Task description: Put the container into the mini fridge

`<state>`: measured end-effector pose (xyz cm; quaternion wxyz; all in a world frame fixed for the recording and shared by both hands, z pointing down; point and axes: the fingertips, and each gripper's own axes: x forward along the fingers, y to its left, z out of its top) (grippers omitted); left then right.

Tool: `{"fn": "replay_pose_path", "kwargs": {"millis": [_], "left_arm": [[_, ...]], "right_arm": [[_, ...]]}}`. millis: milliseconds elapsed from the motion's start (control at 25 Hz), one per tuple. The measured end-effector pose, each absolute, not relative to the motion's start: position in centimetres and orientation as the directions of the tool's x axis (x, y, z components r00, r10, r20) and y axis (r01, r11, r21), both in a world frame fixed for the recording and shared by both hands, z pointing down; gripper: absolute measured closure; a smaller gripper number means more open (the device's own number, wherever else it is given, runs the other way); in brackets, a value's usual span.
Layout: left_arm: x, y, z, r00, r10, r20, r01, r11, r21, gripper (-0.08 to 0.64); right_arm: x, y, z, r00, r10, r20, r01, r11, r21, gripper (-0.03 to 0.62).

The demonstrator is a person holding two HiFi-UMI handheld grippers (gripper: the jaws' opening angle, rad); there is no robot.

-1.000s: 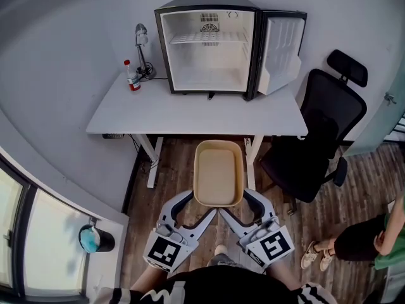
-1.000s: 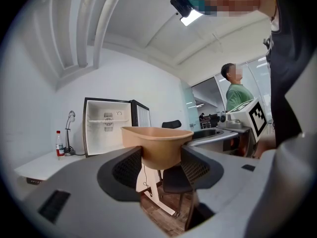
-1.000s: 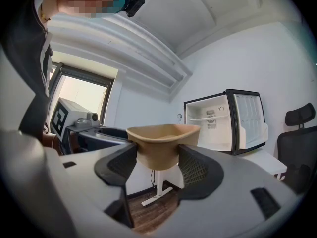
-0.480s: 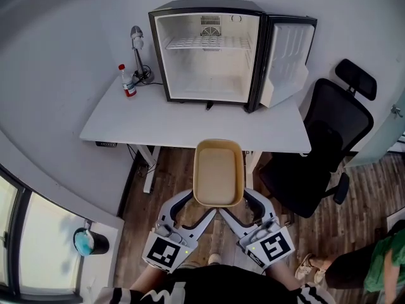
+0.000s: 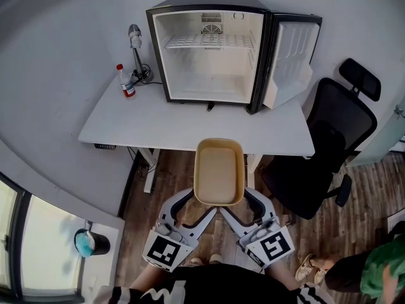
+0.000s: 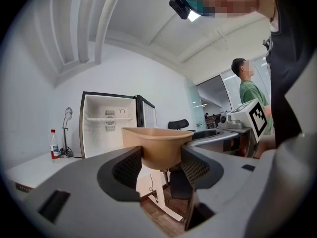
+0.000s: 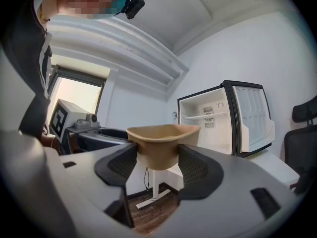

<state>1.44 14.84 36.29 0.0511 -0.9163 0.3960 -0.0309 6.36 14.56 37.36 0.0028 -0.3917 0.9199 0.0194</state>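
A tan, empty, tub-shaped container (image 5: 218, 171) hangs in the air over the floor, just short of the white table (image 5: 158, 122). My left gripper (image 5: 201, 204) is shut on its near left corner and my right gripper (image 5: 236, 204) is shut on its near right corner. The left gripper view shows the container (image 6: 157, 145) pinched between the ribbed pads of that gripper (image 6: 161, 166). In the right gripper view the container (image 7: 161, 142) sits likewise in that gripper (image 7: 157, 165). The black mini fridge (image 5: 209, 49) stands on the table with its door (image 5: 291, 59) swung open to the right, its white inside empty.
A red-capped bottle (image 5: 126, 82) and a small desk lamp (image 5: 136, 46) stand left of the fridge. A black office chair (image 5: 329, 151) is right of the table. A person in green (image 5: 383, 274) is at the lower right. A window sill lies at the lower left.
The table and fridge have come a little closer and look larger. Both grippers still hold the container the same way. The person at the right has shifted toward the frame's corner.
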Motion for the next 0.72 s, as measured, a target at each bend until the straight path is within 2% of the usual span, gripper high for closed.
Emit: {"fn": "replay_pose_path", "kwargs": {"millis": [720], "left_arm": [[2.6, 14.5, 37.0, 0.654, -0.756, 0.014, -0.75, -0.651, -0.12, 0.307]], "right_arm": [[7.5, 14.0, 38.1, -0.724, -0.69, -0.021, -0.69, 0.723, 0.041, 0.324]]}}
